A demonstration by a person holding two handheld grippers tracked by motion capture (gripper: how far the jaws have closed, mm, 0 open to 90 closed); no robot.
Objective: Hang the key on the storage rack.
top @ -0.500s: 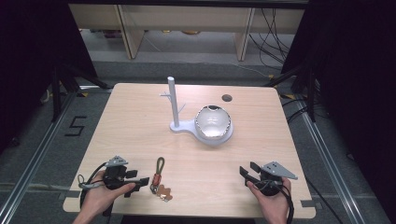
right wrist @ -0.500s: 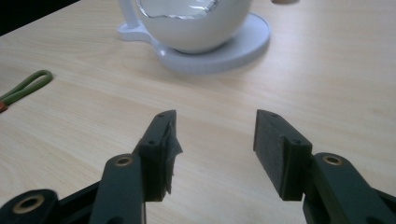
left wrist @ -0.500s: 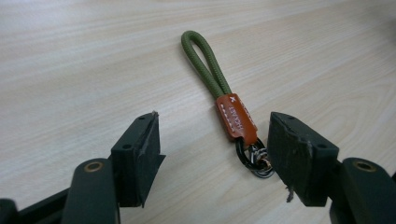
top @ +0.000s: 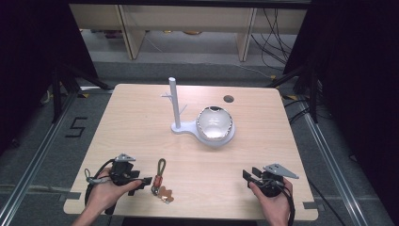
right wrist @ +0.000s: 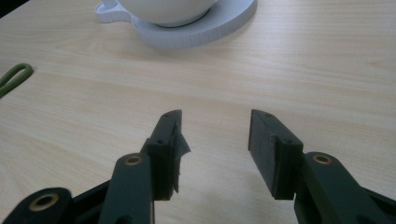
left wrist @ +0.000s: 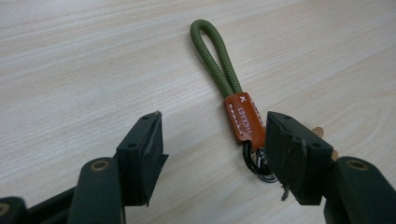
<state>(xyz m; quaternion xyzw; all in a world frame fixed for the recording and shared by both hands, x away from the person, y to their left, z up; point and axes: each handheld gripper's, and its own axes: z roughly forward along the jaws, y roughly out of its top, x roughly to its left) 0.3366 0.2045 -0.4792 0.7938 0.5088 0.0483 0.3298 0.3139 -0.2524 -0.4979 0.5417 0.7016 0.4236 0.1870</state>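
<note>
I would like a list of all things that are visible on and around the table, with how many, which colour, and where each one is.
Light wooden table: one, pale wood, centre of the high view.
White stand with upright branched post and round base: one, white, middle of the table.
Shiny silver bowl: one, silver, on the stand's round base.
Green cord keychain with brown leather tab: one, olive green and brown, near edge of the table, beside the left gripper.
Dark round hole: one, far right part of the table top.
Left gripper: one, black, jaws open, near left.
Right gripper: one, black, jaws open, near right.
</note>
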